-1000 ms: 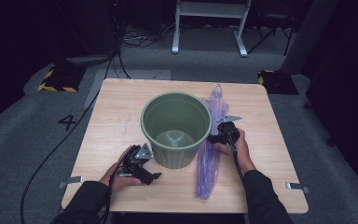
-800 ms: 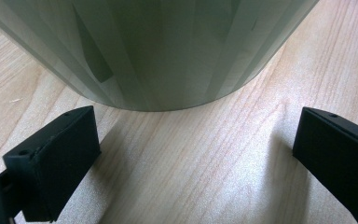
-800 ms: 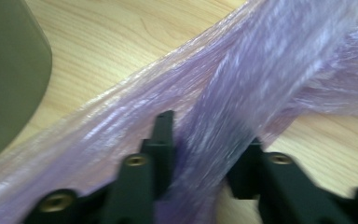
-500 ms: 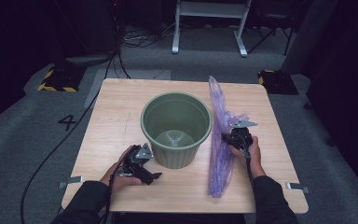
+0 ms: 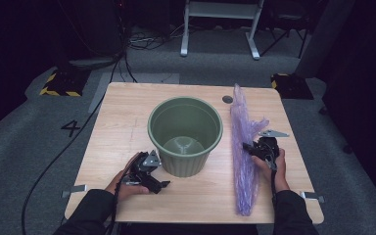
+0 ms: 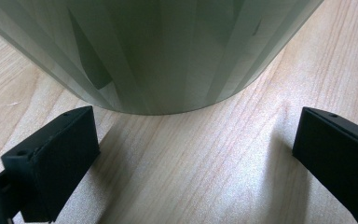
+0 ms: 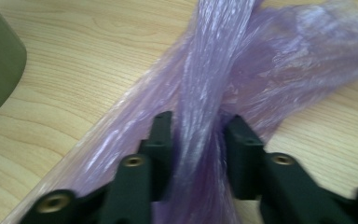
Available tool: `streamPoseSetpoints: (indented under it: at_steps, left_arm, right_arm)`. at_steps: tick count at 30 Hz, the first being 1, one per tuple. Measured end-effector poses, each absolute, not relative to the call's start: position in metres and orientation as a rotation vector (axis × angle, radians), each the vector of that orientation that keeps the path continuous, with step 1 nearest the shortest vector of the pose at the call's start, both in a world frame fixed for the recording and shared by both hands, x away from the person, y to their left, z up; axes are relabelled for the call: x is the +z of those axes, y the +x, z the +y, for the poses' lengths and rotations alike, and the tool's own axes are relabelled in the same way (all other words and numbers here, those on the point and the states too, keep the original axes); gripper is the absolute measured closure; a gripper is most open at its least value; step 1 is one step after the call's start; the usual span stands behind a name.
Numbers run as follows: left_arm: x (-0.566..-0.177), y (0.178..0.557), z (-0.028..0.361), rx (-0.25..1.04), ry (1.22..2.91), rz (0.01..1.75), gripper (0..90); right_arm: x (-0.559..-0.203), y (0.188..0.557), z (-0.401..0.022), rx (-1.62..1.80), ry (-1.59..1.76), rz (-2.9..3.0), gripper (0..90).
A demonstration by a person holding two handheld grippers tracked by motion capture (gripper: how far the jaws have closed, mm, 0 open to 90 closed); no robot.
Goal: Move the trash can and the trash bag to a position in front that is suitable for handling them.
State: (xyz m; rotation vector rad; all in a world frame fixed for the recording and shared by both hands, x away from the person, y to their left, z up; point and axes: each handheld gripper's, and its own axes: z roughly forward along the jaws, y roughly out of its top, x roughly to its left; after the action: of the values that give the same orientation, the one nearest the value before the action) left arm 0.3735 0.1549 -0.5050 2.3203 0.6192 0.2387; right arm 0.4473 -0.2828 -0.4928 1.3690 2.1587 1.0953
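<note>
A green plastic pot [image 5: 185, 134] stands upright in the middle of the wooden table [image 5: 127, 112]. Right of it a long purple plastic bag [image 5: 242, 161] lies stretched from the far edge toward the near edge. My right gripper [image 5: 247, 147] is at the bag's middle. In the right gripper view its jaws [image 7: 198, 123] have just been opening, and a twisted strand of the bag [image 7: 205, 79] runs between them. My left gripper [image 5: 159, 183] lies at the pot's near left, open and empty. In the left gripper view the pot's wall [image 6: 158, 51] stands just ahead of the left gripper [image 6: 196, 126].
A round grey cable hole [image 5: 227, 99] sits near the table's far edge beside the bag's end. On the floor behind are a white metal stand [image 5: 220, 24], cables and a black-and-yellow block [image 5: 61, 81]. A "4" [image 5: 71, 128] is marked on the carpet at left.
My right gripper has moved to the right, away from the pot, and the bag has shifted right with it. The left gripper has stayed put.
</note>
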Motion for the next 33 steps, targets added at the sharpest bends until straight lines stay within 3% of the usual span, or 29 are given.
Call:
streamPoseSetpoints:
  at_steps: [6, 10, 26, 33]
  left_arm:
    - [-0.505, 0.374, 0.155, 0.239, 2.321, 0.619, 0.0]
    - [-0.505, 0.373, 0.155, 0.239, 2.320, 0.620, 0.0]
    - [-0.505, 0.373, 0.155, 0.237, 2.319, 0.615, 0.0]
    - [-0.505, 0.373, 0.155, 0.236, 2.319, 0.614, 0.0]
  right_arm:
    - [-0.487, 0.443, -0.287, 1.077, 1.373, 2.189, 31.5]
    - [-0.480, 0.438, -0.289, 1.118, 1.341, 2.186, 24.8]
    - [-0.456, 0.391, -0.313, 1.117, 1.199, 2.230, 21.0]
    - [-0.468, 0.358, -0.314, 1.094, 1.117, 2.374, 22.5]
